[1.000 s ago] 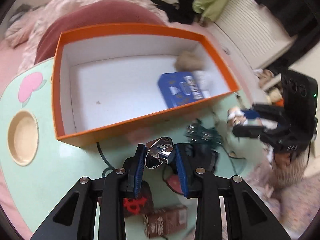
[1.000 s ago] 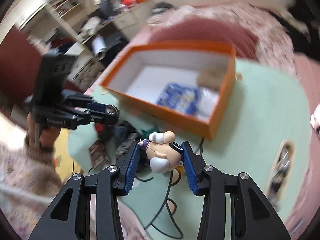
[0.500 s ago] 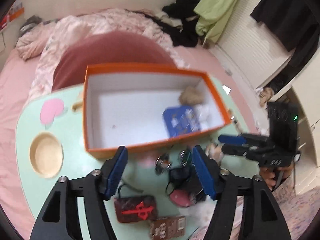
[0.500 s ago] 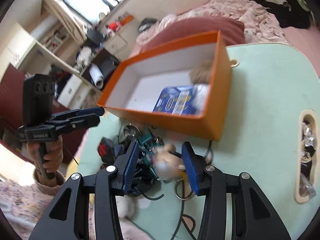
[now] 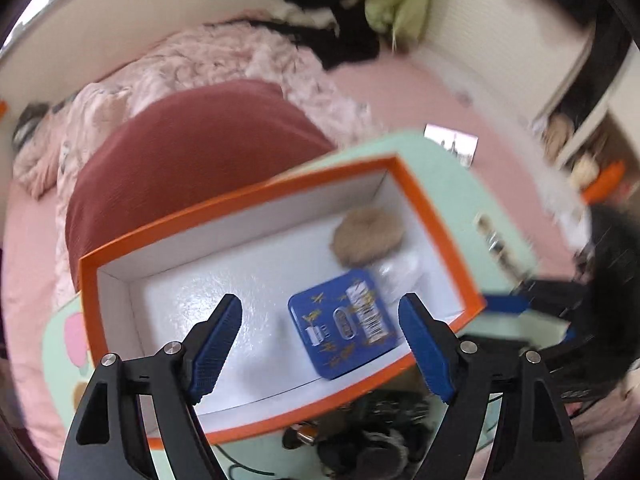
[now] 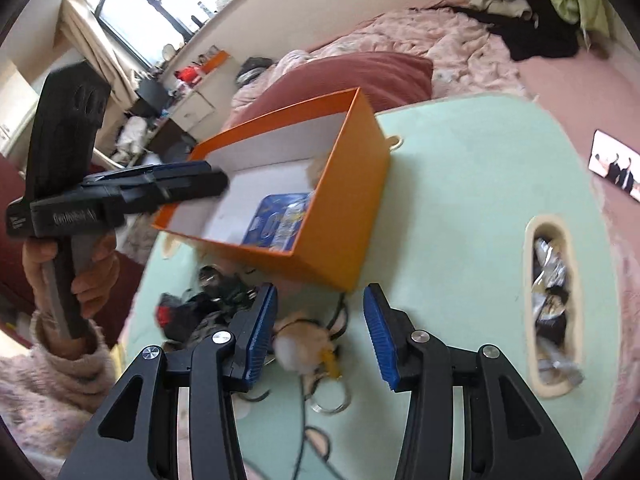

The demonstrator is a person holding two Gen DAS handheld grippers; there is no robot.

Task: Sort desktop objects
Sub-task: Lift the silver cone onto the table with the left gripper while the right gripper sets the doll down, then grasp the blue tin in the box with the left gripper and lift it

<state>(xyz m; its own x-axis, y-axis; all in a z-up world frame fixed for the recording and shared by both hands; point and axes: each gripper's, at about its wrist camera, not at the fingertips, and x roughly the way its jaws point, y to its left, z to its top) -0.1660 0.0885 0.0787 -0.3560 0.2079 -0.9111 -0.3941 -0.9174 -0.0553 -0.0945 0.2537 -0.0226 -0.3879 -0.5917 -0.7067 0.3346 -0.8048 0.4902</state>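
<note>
On the pale green table stands an orange box with a white inside, open at the top, and everything else lies around it. Inside the box, toward its right end as the left wrist view shows it, lies a flat blue tin with gold marks and a white barcode label; touching its far corner is a tan fluffy ball, and a pale crumpled thing beside them is too blurred to name. The left gripper hangs above the box's near wall with its blue-padded jaws wide apart and nothing between them. In front of the box, on the table, a small toy figure with a tan and white body lies on its side with a metal key ring attached. The right gripper hovers over this figure, jaws spread and not touching it. Left of the figure, just before the box's near wall, sits a dark tangle of cables and small items.
</note>
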